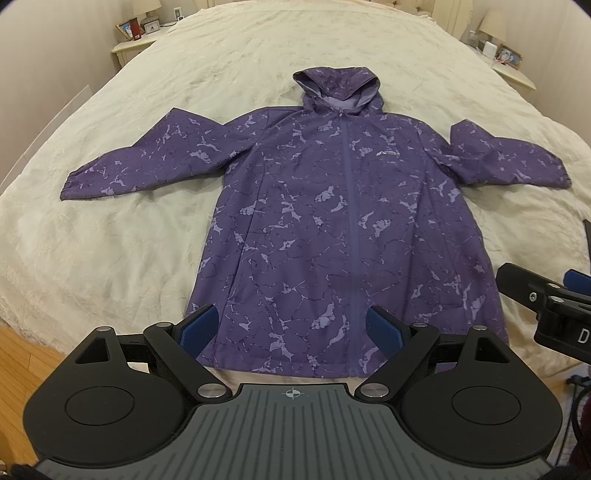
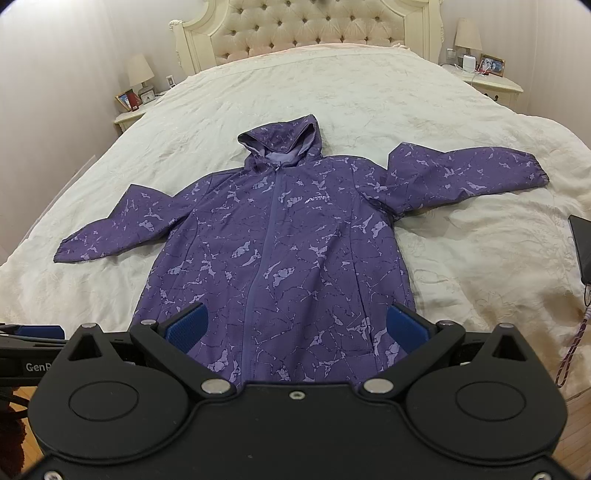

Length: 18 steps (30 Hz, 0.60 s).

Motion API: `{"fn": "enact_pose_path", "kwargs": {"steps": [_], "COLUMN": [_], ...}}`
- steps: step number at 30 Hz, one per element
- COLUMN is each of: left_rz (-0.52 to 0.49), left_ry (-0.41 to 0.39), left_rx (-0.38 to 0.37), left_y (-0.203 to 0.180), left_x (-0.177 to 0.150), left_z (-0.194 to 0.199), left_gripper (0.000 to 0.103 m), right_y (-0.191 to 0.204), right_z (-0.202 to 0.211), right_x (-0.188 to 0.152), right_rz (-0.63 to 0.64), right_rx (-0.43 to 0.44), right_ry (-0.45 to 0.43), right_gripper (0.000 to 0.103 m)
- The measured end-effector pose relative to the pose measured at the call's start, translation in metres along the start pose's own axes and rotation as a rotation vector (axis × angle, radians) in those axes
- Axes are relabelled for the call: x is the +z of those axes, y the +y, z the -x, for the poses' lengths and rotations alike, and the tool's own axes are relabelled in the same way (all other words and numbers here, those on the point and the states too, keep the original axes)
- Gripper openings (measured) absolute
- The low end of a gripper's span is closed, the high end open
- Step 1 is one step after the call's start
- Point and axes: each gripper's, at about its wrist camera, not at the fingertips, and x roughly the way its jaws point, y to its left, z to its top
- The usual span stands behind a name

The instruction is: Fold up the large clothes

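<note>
A purple hooded jacket (image 1: 332, 221) with a pale marbled print lies flat, face up and zipped, on a cream bedspread (image 1: 110, 221). Its sleeves spread out to both sides and its hood points to the headboard. My left gripper (image 1: 291, 325) hovers open above the jacket's near hem, blue pads wide apart, nothing between them. In the right wrist view the same jacket (image 2: 280, 251) fills the middle, and my right gripper (image 2: 295, 325) also stands open over the hem. The right gripper's black body shows at the left wrist view's right edge.
A tufted headboard (image 2: 303, 29) stands at the far end. Nightstands with lamps and picture frames flank the bed (image 2: 133, 107) (image 2: 491, 79). A dark device with a cord (image 2: 581, 251) lies on the bedspread at the right. Wooden floor (image 1: 22, 362) shows at the bed's near corner.
</note>
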Motion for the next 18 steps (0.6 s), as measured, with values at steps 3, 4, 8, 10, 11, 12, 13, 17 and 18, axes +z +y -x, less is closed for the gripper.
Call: {"fn": "enact_pose_path", "kwargs": {"steps": [3, 4, 8, 10, 11, 12, 13, 17, 18], "left_rz": [-0.001, -0.001, -0.003, -0.003, -0.003, -0.003, -0.002, -0.004, -0.005], "left_ry": [0.000, 0.000, 0.002, 0.003, 0.002, 0.003, 0.003, 0.007, 0.007], "left_rx": [0.001, 0.002, 0.004, 0.005, 0.005, 0.004, 0.004, 0.008, 0.007], "left_y": [-0.0001, 0.0000, -0.0016, -0.0018, -0.0017, -0.0015, -0.0014, -0.0032, -0.0030], "left_x": [-0.0003, -0.0006, -0.0013, -0.0013, -0.0015, -0.0012, -0.0012, -0.0015, -0.0009], "left_z": [-0.0001, -0.0002, -0.0017, -0.0019, -0.0020, -0.0020, -0.0020, -0.0047, -0.0041], "left_gripper": [0.087, 0.087, 0.087, 0.087, 0.087, 0.087, 0.087, 0.087, 0.087], "right_y": [-0.0006, -0.0011, 0.0022, 0.0004, 0.0014, 0.0022, 0.0063, 0.0082, 0.0061], "right_z": [-0.0008, -0.0010, -0.0014, -0.0015, -0.0029, -0.0036, -0.0033, -0.0057, -0.0062], "right_x": [0.0003, 0.0005, 0.0000, 0.0006, 0.0013, 0.0013, -0.0004, 0.0002, 0.0008], "right_rz": [0.000, -0.001, -0.001, -0.001, -0.002, -0.003, -0.003, -0.004, -0.004], "right_rx": [0.001, 0.001, 0.003, 0.004, 0.004, 0.005, 0.008, 0.011, 0.011], "right_ry": [0.000, 0.000, 0.001, 0.001, 0.001, 0.001, 0.002, 0.004, 0.005], "right_gripper": [0.102, 0.102, 0.102, 0.102, 0.102, 0.102, 0.102, 0.102, 0.102]}}
